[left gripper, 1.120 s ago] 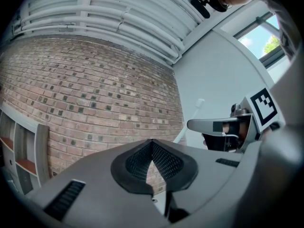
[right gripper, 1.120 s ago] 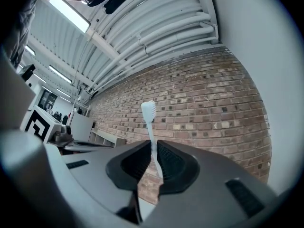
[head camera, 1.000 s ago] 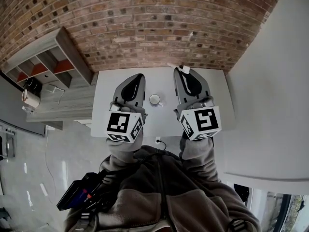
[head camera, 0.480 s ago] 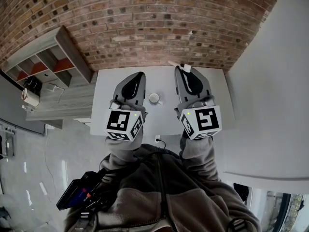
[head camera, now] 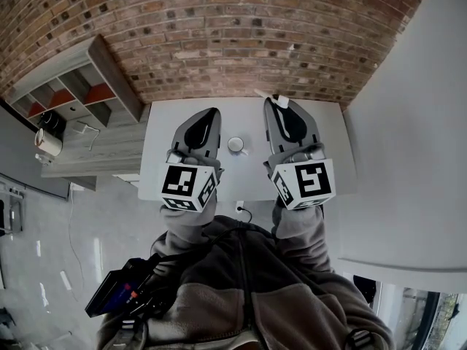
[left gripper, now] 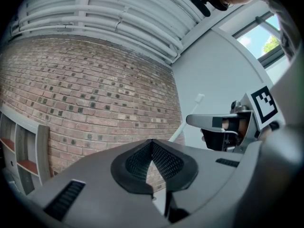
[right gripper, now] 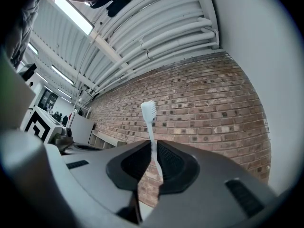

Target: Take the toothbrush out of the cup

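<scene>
Toothbrush [right gripper: 152,136] stands clear of the cup [head camera: 235,145] on the desk [head camera: 328,141], pinched upright in the right claw [right gripper: 152,148], the left claw [left gripper: 152,147] pressed together empty; the thin handle could slip and drop if the grip loosens.

White toothbrush [right gripper: 152,137] upright, bristles up, clear of white cup [head camera: 236,145].

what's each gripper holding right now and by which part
Right gripper is shut on the toothbrush, pinching its handle below the bristle head. Left gripper is shut on nothing.
</scene>
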Motion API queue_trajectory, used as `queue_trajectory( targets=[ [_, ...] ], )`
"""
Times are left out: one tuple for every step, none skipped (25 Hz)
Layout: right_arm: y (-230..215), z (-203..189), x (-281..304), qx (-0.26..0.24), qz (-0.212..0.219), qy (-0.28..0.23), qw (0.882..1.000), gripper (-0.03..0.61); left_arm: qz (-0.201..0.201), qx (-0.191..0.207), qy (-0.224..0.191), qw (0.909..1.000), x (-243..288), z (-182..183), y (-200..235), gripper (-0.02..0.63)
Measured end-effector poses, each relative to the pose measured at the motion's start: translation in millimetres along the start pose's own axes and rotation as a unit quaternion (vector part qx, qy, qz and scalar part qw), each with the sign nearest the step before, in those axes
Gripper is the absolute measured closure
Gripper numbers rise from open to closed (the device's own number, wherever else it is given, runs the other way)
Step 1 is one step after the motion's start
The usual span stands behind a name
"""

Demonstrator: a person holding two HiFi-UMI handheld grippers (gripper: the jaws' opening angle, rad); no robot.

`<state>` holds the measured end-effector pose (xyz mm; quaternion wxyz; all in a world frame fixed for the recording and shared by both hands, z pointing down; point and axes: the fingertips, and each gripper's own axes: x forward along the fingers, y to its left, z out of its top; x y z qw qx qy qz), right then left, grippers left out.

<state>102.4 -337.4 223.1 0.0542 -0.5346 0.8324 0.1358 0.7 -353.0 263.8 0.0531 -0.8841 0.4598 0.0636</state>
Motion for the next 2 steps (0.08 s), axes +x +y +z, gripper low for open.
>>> queue_trajectory(
  targets=[
    [0.4,-0.5,-0.3,0.000,0.000,0.000,1.000,0.534,0.000,-0.001,0.001,1.0000,-0.5,-1.0,-0.3,0.609],
    [0.7,-1.1,-0.5,0.000,0.000,0.001,1.000,0.534,-0.001,-0.002,0.002,1.0000,-1.0,-2.1,-0.6,0.609]
  ],
)
